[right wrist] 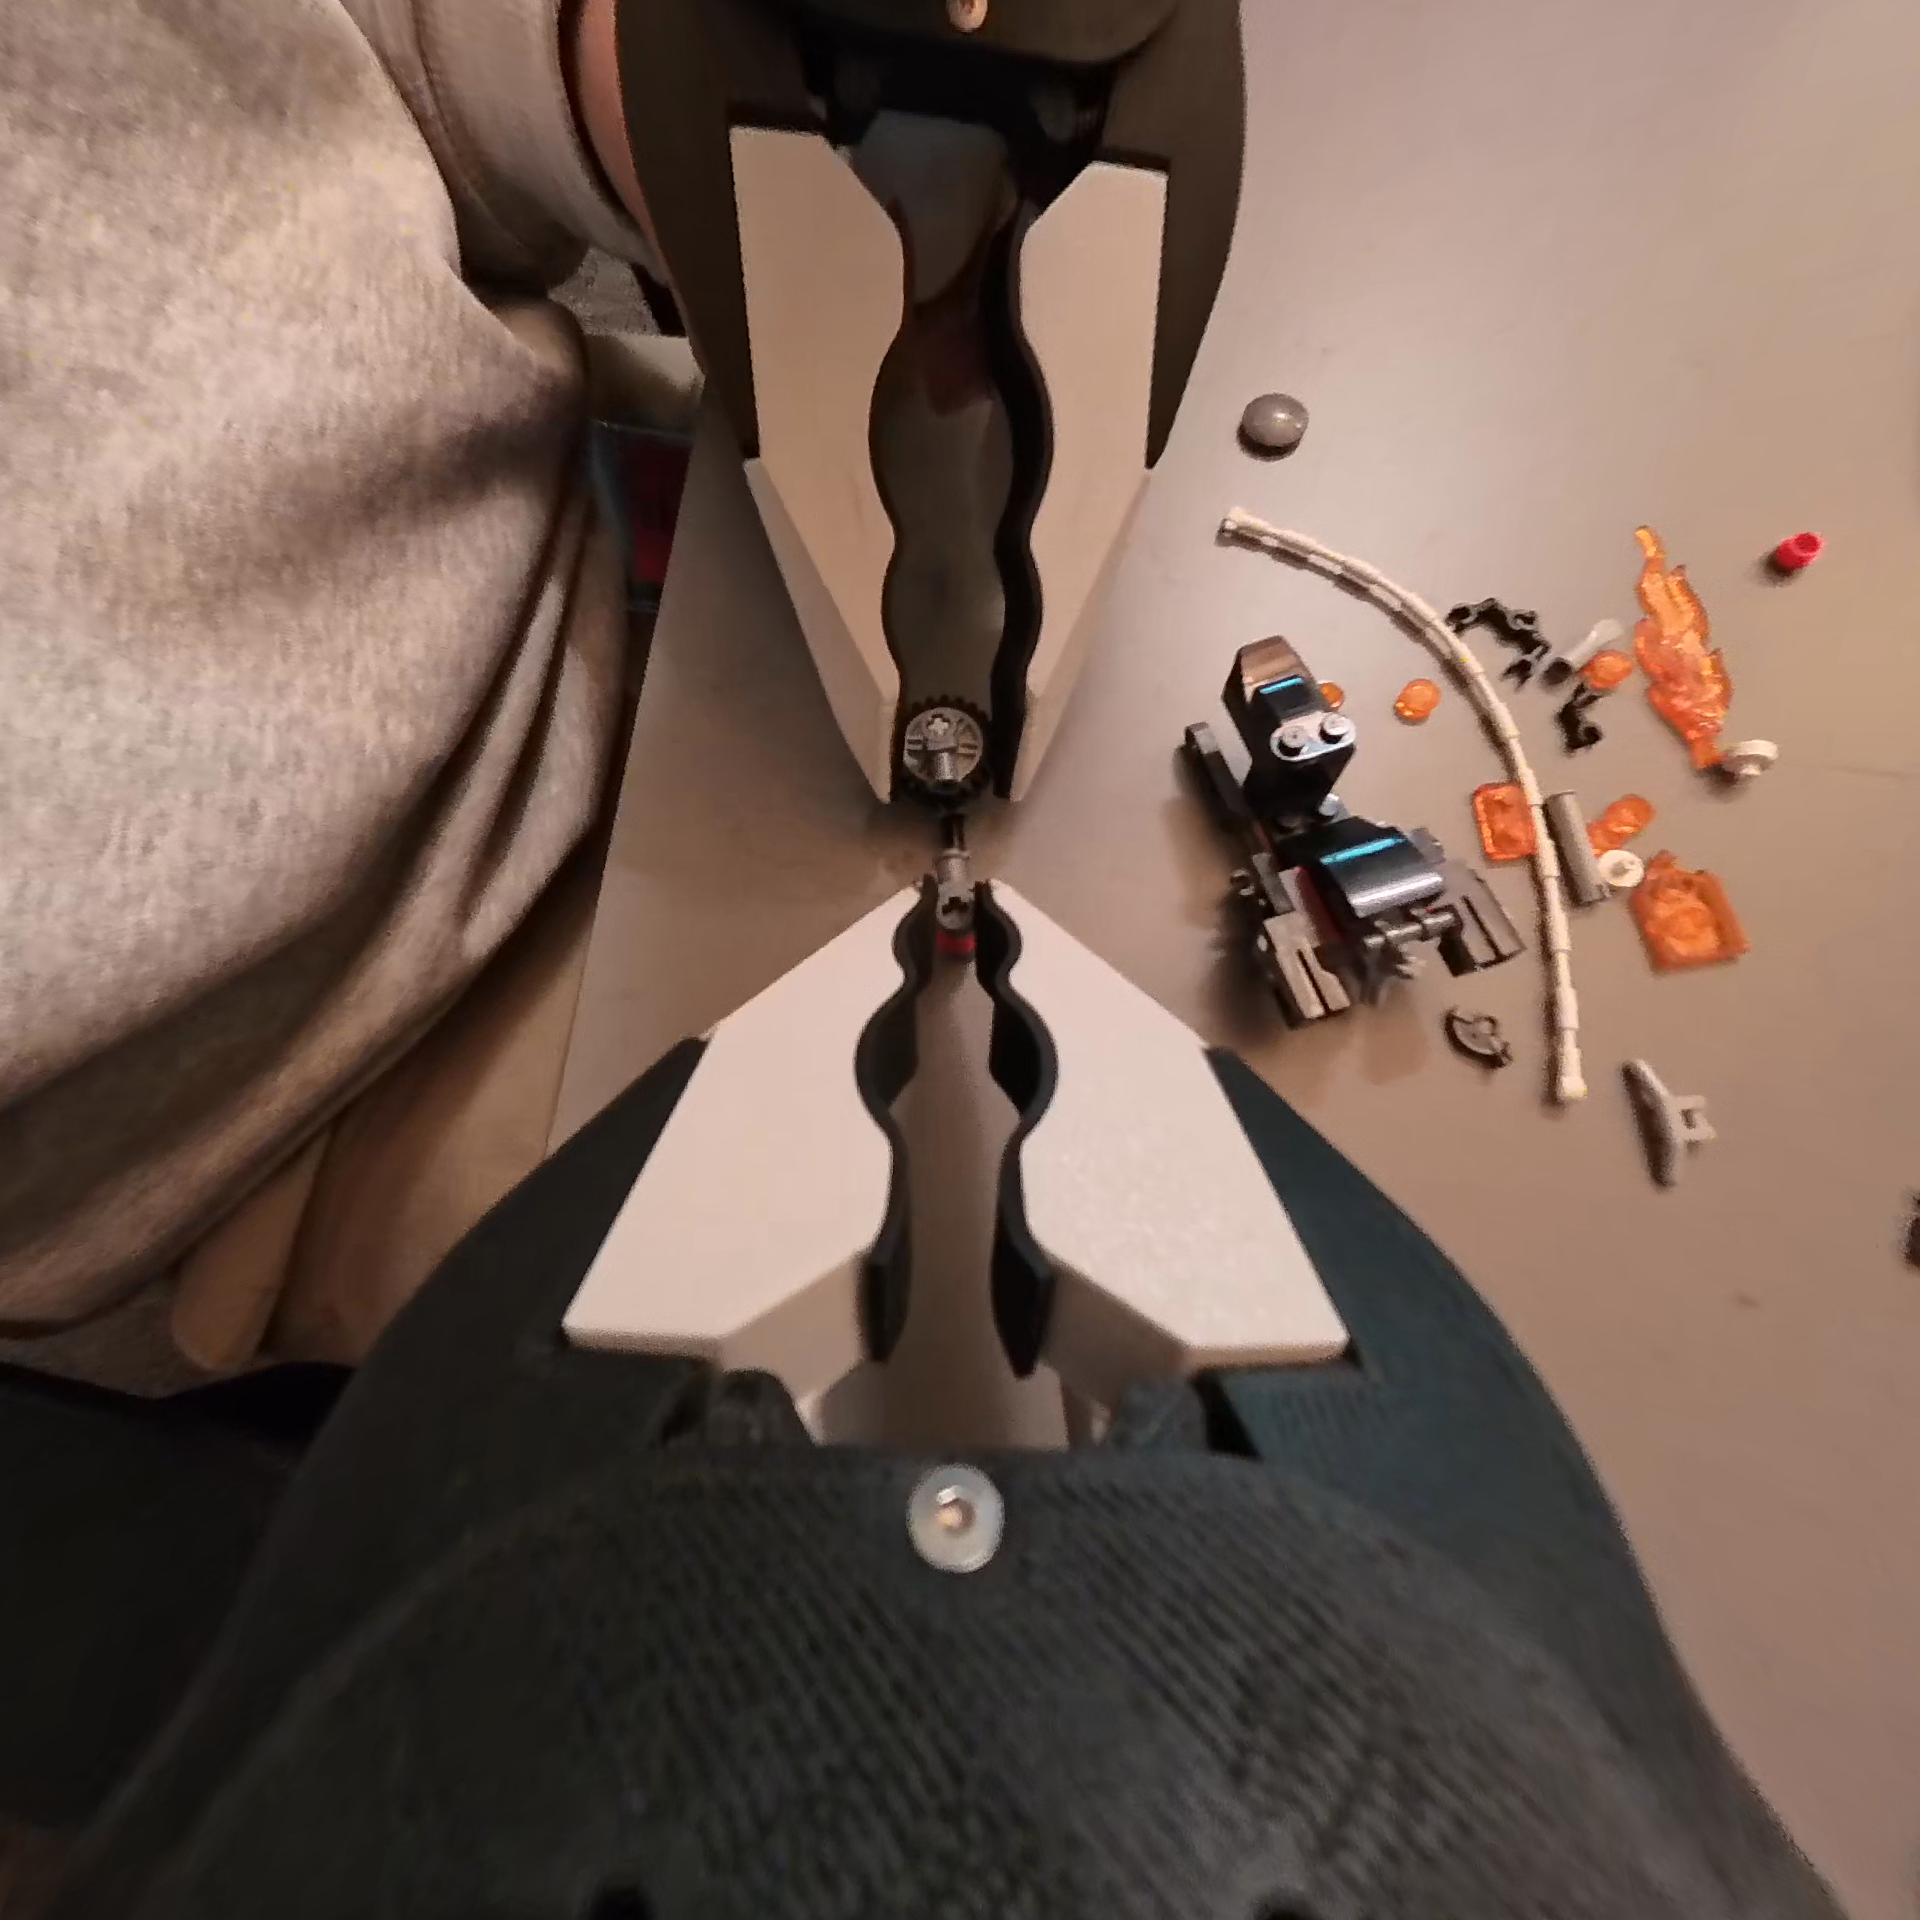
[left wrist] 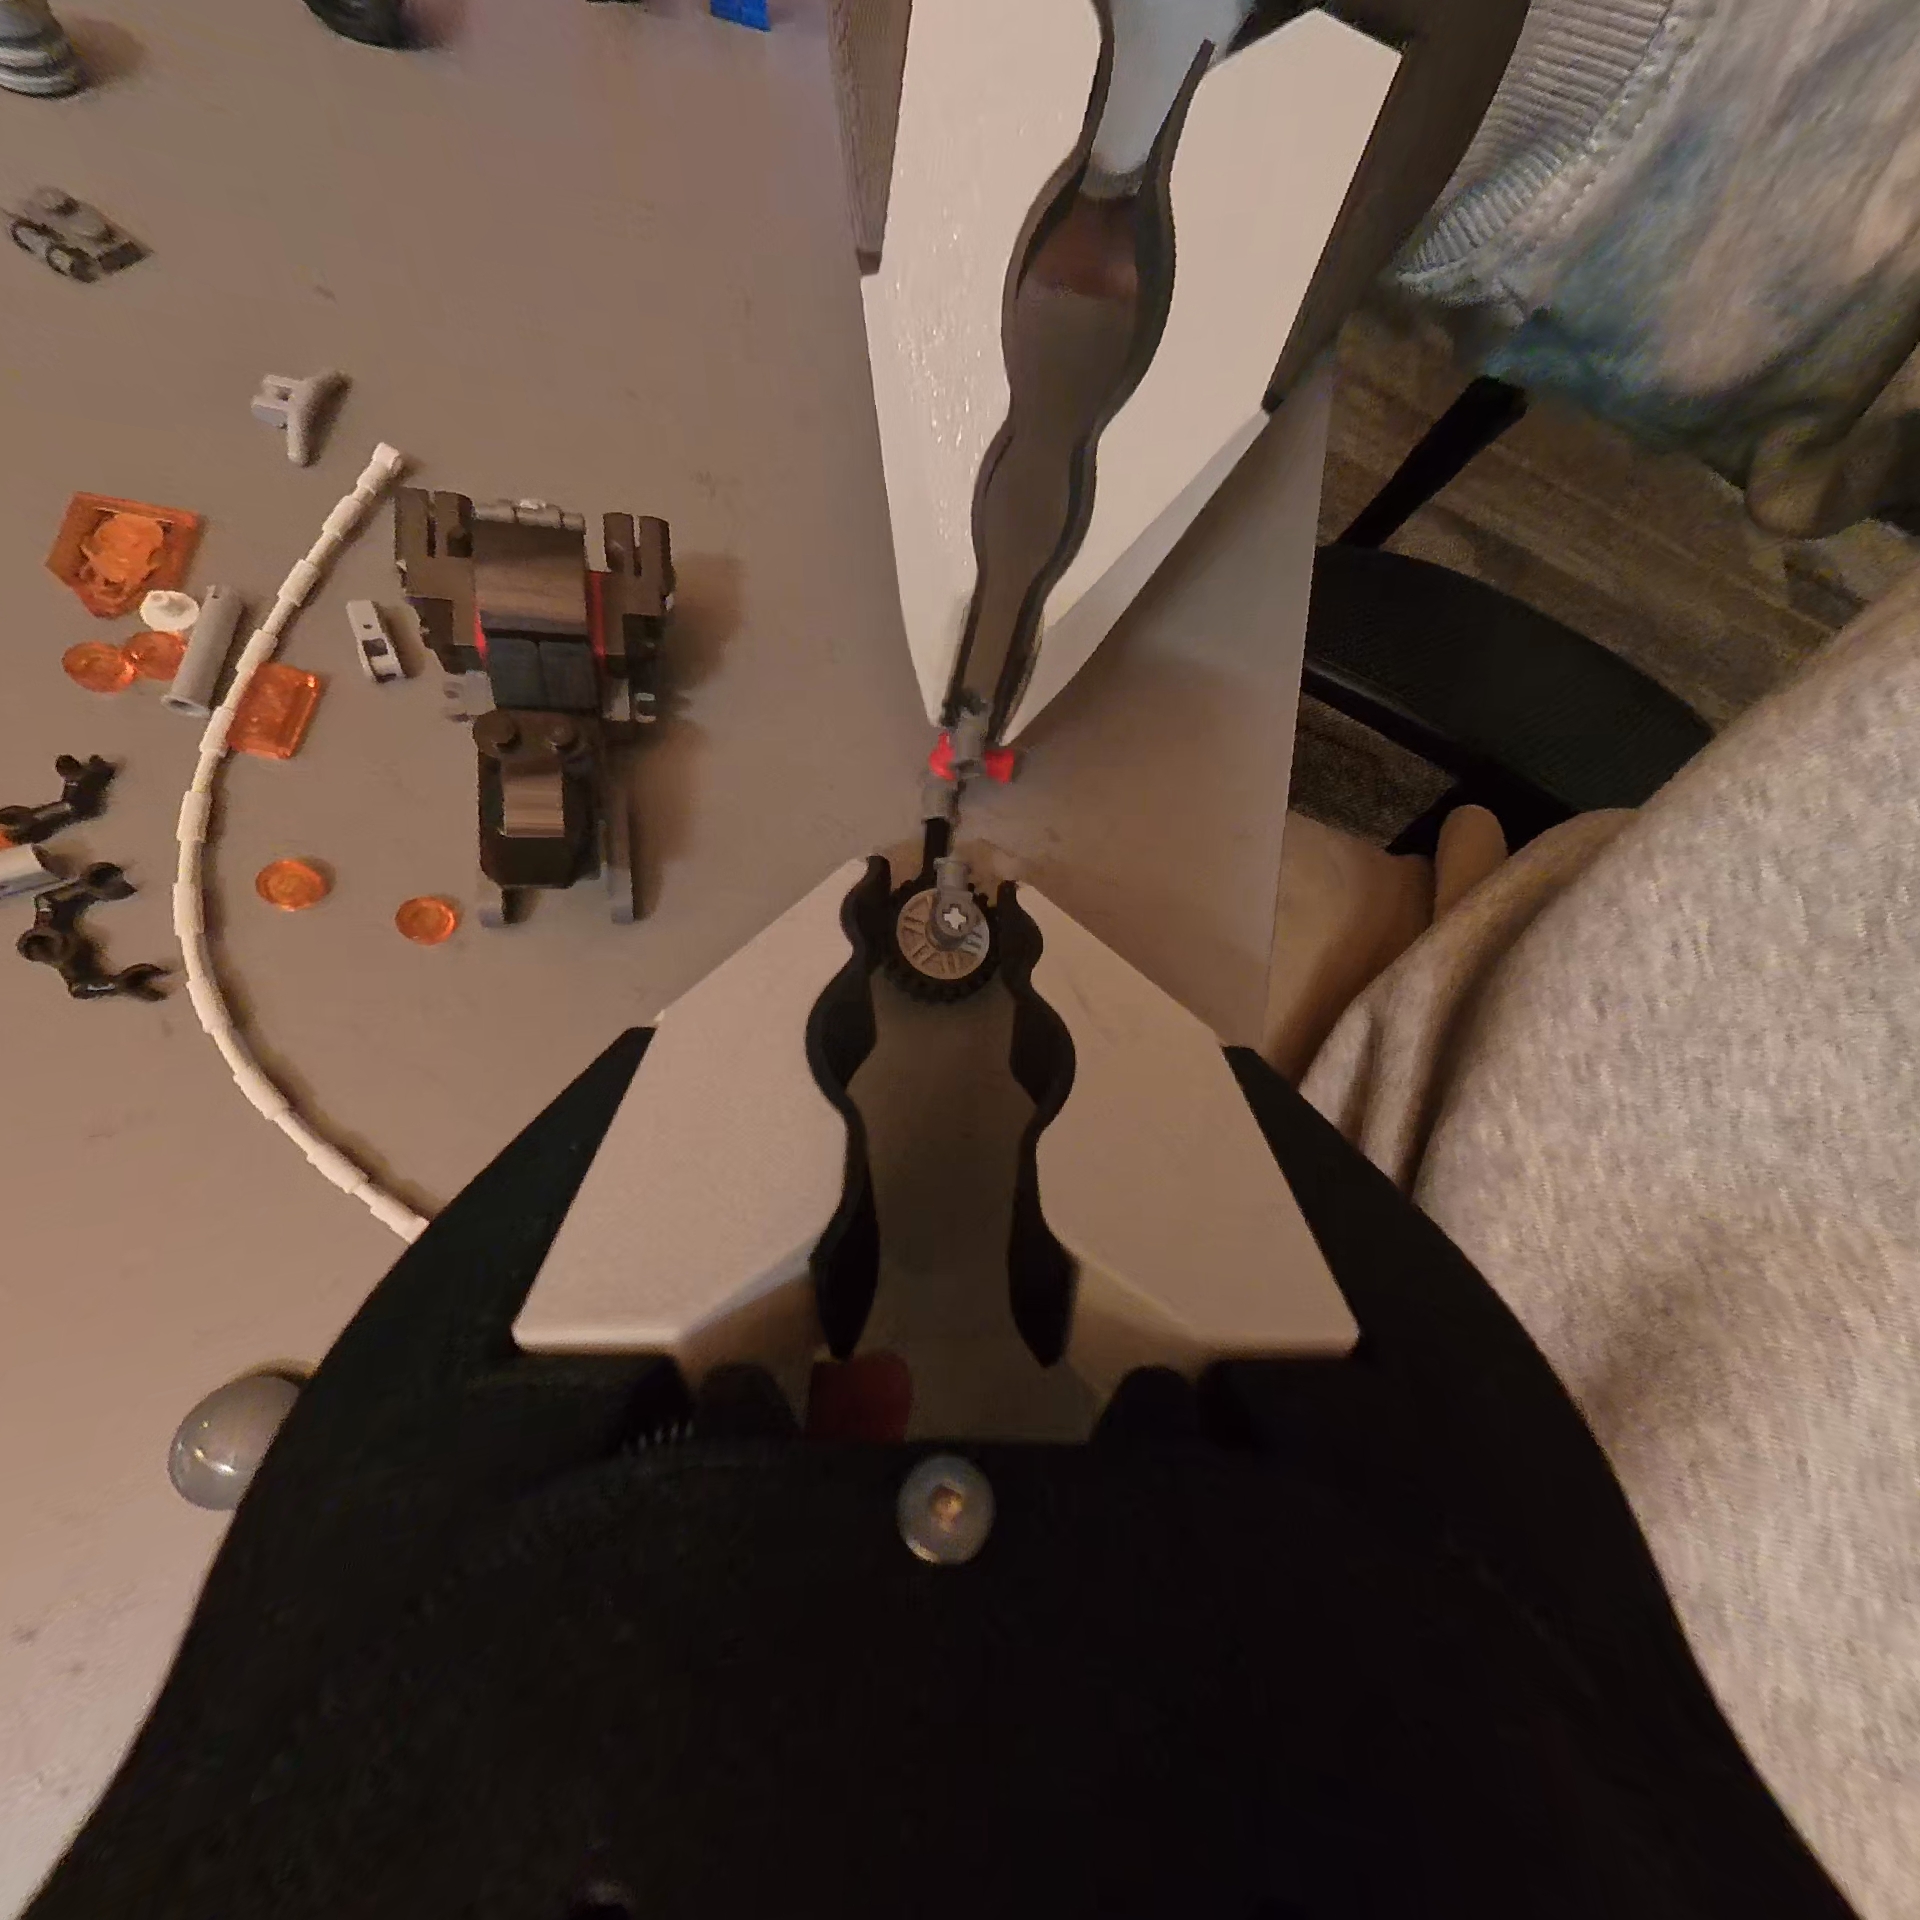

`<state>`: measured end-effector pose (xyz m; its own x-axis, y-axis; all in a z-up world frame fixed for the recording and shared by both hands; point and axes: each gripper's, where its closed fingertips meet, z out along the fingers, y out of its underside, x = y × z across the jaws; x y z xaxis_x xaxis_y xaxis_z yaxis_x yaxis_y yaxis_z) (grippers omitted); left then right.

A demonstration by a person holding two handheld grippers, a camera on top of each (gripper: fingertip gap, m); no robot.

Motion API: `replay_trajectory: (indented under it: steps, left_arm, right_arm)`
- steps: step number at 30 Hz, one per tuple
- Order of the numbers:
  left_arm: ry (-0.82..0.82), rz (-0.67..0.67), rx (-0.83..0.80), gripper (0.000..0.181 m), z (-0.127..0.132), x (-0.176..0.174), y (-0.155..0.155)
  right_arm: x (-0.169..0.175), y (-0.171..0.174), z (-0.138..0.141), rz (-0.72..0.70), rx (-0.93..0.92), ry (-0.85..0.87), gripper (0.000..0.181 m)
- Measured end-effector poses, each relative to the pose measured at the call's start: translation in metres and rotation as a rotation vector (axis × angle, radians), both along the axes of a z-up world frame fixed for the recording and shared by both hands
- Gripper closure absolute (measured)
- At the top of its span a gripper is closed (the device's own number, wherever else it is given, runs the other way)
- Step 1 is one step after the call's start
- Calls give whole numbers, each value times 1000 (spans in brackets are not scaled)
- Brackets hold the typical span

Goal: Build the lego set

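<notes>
My left gripper (left wrist: 943, 914) is shut on a small grey wheel with a black tyre (left wrist: 941, 935). My right gripper (right wrist: 954, 914) faces it tip to tip and is shut on a thin grey and black axle piece with red ends (left wrist: 968, 767). The axle's grey tip touches the wheel hub (right wrist: 940, 750). Both are held above the table edge. The part-built black and grey Lego vehicle (left wrist: 551, 686) lies on the table to the left; it also shows in the right wrist view (right wrist: 1340, 862).
Loose parts lie by the vehicle: a curved white segmented piece (left wrist: 223, 800), orange transparent pieces (right wrist: 1673, 665), black clips (left wrist: 73, 935), a grey T-shaped part (left wrist: 301, 410), a grey dome (right wrist: 1273, 421), a small red stud (right wrist: 1795, 551). A person's grey sleeve (left wrist: 1662, 1195) is beside the table edge.
</notes>
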<state>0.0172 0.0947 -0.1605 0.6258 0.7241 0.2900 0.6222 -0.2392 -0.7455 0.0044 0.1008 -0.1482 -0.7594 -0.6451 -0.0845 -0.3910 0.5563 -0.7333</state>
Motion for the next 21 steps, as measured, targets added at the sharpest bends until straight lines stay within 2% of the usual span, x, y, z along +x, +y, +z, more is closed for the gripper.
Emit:
replay_trajectory:
  steps: [8, 21]
  left_arm:
    - [-5, 2, 3, 163, 0, 0, 0]
    - [-7, 1, 4, 162, 0, 0, 0]
  right_arm:
    - [1, 0, -4, 61, 13, -52, 176]
    - [1, 0, -4, 63, -51, -14, 176]
